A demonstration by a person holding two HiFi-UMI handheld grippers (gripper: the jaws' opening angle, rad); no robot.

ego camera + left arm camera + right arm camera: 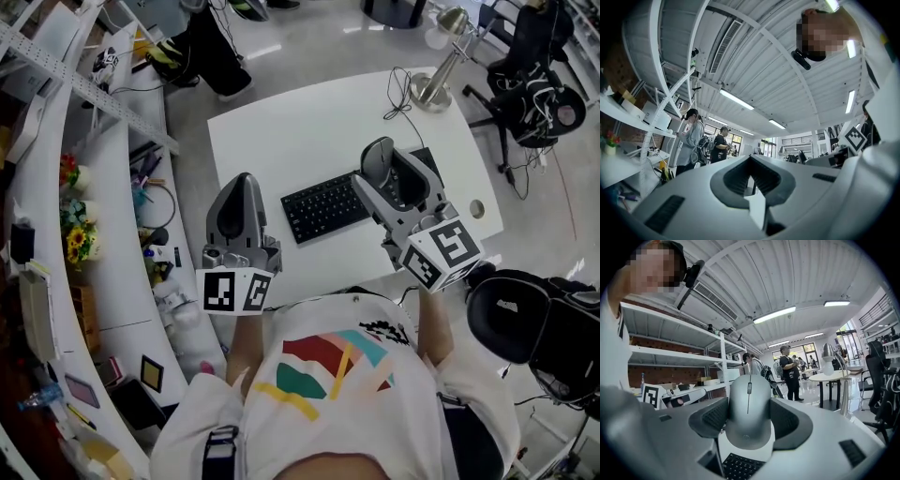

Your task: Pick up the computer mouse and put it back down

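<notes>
White desk (281, 141) under both tongs. Right gripper (748, 420) pinches the mouse (749, 404) by its sides; it looks light and slick. Left gripper (752, 183) is closed on nothing.

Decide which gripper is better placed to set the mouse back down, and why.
Right. The right gripper holds the mouse between its jaws, over the desk by the keyboard; the left gripper is shut and empty.

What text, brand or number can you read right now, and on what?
No legible words or numbers in any view.
Logo on the mouse: too blurred to read.
Legends on the keyboard: too small.
The left marker cube and right marker cube: coded squares only, no letters.
</notes>
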